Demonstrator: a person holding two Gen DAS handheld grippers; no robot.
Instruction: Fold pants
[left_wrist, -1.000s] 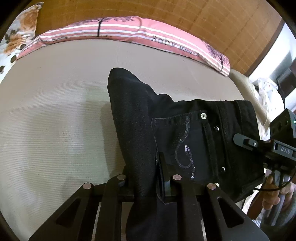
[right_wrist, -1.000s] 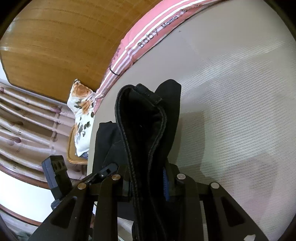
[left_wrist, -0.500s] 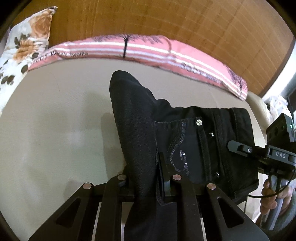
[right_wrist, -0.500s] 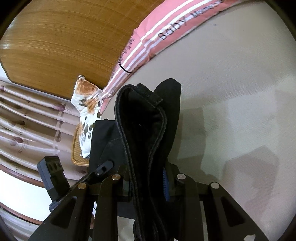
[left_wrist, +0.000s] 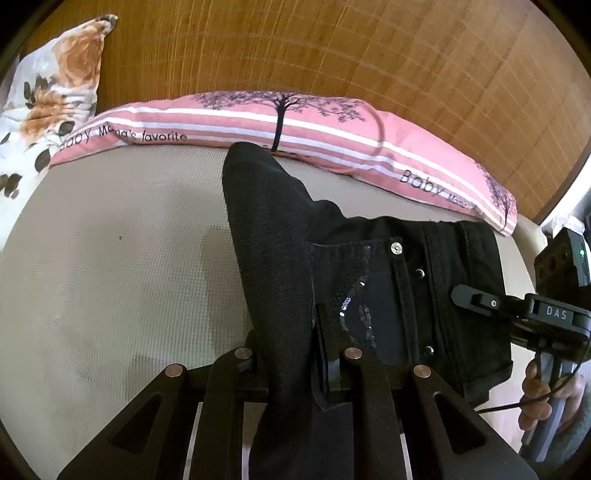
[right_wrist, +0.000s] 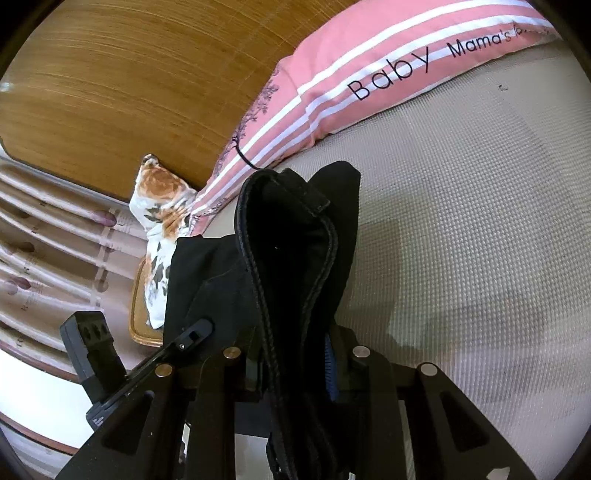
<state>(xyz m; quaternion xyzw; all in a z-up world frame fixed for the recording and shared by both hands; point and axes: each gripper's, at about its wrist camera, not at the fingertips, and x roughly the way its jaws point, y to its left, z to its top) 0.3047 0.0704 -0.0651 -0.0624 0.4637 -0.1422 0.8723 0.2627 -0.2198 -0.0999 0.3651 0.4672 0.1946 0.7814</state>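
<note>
Two grippers were both clamped on the black denim pants with the sequinned back pocket (left_wrist: 343, 280) at this point. Your left gripper (left_wrist: 295, 363) had its fingers closed on a bunched fold of the fabric near the pocket side. Your right gripper (right_wrist: 295, 360) was pinched on the stitched waistband edge, and it also showed at the far right of the left wrist view (left_wrist: 480, 301), gripping the waist end.

The pants were held up off the beige textured mattress (left_wrist: 110, 277), stretched between your two tools, with the waist section spread flat toward the right and a peak of cloth standing up toward the pink striped pillow printed with a tree (left_wrist: 280, 122). Whether any part touched the mattress, I couldn't tell.

My read on progress: you looked mid-fold. Layers seemed doubled in both grips, so at least one fold was likely in. Laying the garment down flat, squaring the edges and releasing were all not yet done. How many folds remained wasn't visible, since the legs were out of view.
</note>
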